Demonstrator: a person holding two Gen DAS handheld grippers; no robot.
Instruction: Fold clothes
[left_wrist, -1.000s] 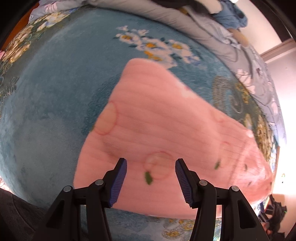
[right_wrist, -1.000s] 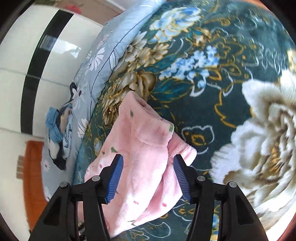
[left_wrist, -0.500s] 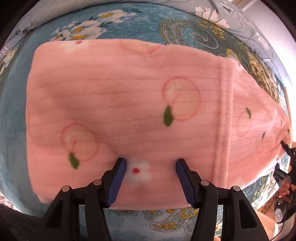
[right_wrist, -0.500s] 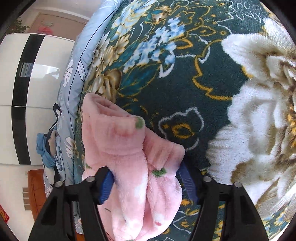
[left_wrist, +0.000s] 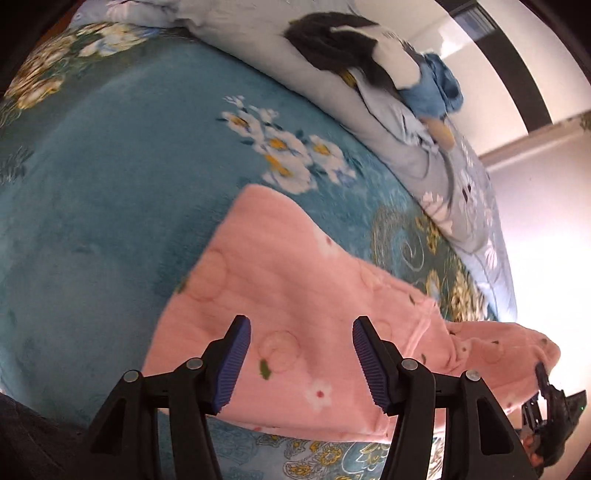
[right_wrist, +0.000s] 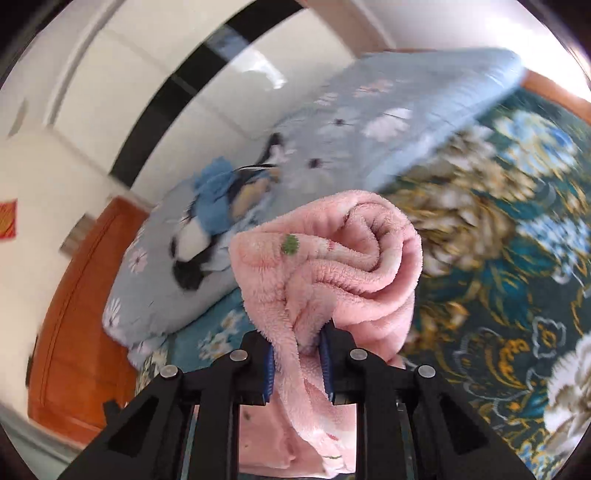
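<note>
A pink fleece garment (left_wrist: 295, 302) with peach and flower prints lies spread on the teal floral blanket (left_wrist: 92, 206). My left gripper (left_wrist: 301, 363) hovers above its near part, open, with nothing between the blue pads. In the right wrist view, my right gripper (right_wrist: 297, 360) is closing its jaws on a bunched end of the same pink garment (right_wrist: 332, 254), and the pads press the cloth. That end is lifted off the bed and curls above the fingers. At the right edge of the left wrist view, the right gripper (left_wrist: 543, 387) shows at the garment's raised end.
A pale blue flowered quilt (left_wrist: 424, 158) is heaped along the far side, with black-and-white and blue clothes (left_wrist: 388, 62) on top. A dark floral blanket (right_wrist: 509, 258) covers the bed on the right. An orange wooden headboard (right_wrist: 81, 314) and white wall panels stand behind.
The right gripper closed on the garment's end and lifted it off the bed while rolling. The left gripper drew back and up from the pink cloth, staying open.
</note>
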